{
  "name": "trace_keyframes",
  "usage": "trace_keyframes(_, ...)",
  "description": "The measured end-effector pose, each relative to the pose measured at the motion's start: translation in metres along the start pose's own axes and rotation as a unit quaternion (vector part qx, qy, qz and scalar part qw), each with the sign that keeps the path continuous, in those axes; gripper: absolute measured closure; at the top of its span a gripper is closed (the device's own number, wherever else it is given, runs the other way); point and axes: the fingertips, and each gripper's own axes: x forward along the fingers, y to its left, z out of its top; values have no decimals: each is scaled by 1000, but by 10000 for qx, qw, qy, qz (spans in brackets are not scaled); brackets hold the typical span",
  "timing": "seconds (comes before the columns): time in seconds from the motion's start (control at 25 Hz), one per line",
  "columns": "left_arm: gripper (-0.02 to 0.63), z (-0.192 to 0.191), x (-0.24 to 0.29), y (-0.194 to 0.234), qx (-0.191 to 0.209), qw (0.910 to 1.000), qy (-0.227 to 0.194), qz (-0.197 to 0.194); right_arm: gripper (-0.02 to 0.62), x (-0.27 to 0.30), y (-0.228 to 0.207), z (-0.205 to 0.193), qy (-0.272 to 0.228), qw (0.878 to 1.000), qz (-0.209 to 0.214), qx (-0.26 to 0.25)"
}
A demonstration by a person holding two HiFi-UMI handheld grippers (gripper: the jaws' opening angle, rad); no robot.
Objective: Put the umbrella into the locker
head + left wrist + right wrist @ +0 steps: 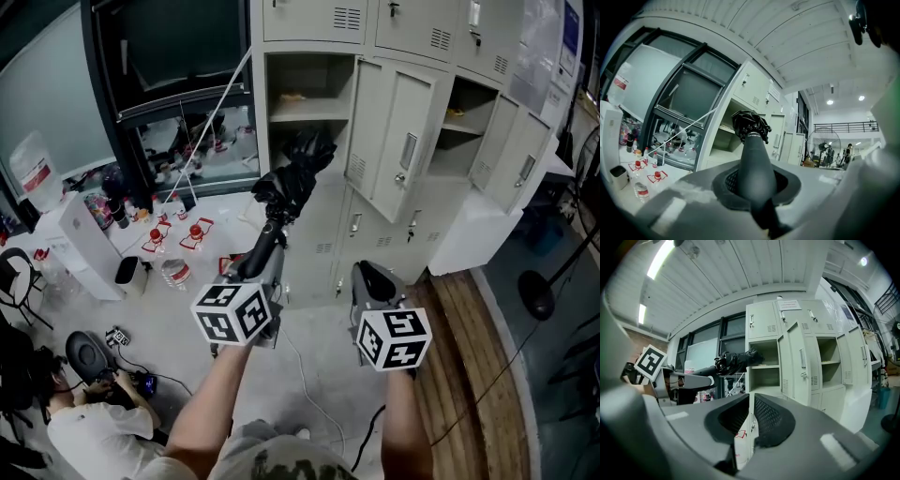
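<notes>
The left hand-held gripper (pixel 250 269) is clamped on the handle of the umbrella (pixel 292 176), jaws pressed against both sides of that dark grip. Its own view shows it plainly: the handle runs straight out between the pads (pixel 723 183) and the folded black canopy (pixel 750 125) bunches up just ahead. The umbrella points level, away from this hand-held gripper and towards the locker (pixel 309 67). Its far end sits right at the mouth of an open compartment; whether it has crossed the frame I cannot tell.

To the right of it, level and alongside, the right hand-held gripper (pixel 376 282) carries nothing. Its jaws are drawn together with only a sliver of light between them. From there the umbrella (pixel 736 360) shows off to its left, reaching towards the open shelves (pixel 765 366). An open locker door (pixel 400 141) hangs ahead of the right hand-held gripper. Below and left of the left hand-held gripper, a person (pixel 84 427) sits on the floor.
</notes>
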Motion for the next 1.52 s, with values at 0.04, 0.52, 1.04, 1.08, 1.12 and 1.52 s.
trace_keyframes(0.04, 566, 0, 3, 1, 12, 10000, 2, -6, 578, 3, -2, 0, -8, 10000, 0, 7)
trace_keyframes(0.52, 566, -13, 64, 31, 96, 9998, 183, -84, 578, 71, -19, 20, -173, 9998, 31, -118)
trace_keyframes(1.04, 566, -18, 158, 87, 26, 9981, 562, -233, 578, 172, -47, 45, -182, 9997, -166, -52)
trace_keyframes(1.08, 566, -19, 164, 91, 14, 9979, 601, -251, 578, 178, -49, 46, -164, 9997, -193, -58)
trace_keyframes(1.12, 566, -20, 170, 94, -1, 9976, 640, -273, 578, 184, -50, 47, -149, 9996, -223, -69)
trace_keyframes(1.52, 566, -26, 227, 127, -140, 9949, 886, -459, 578, 242, -61, 55, -53, 9988, -445, -190)
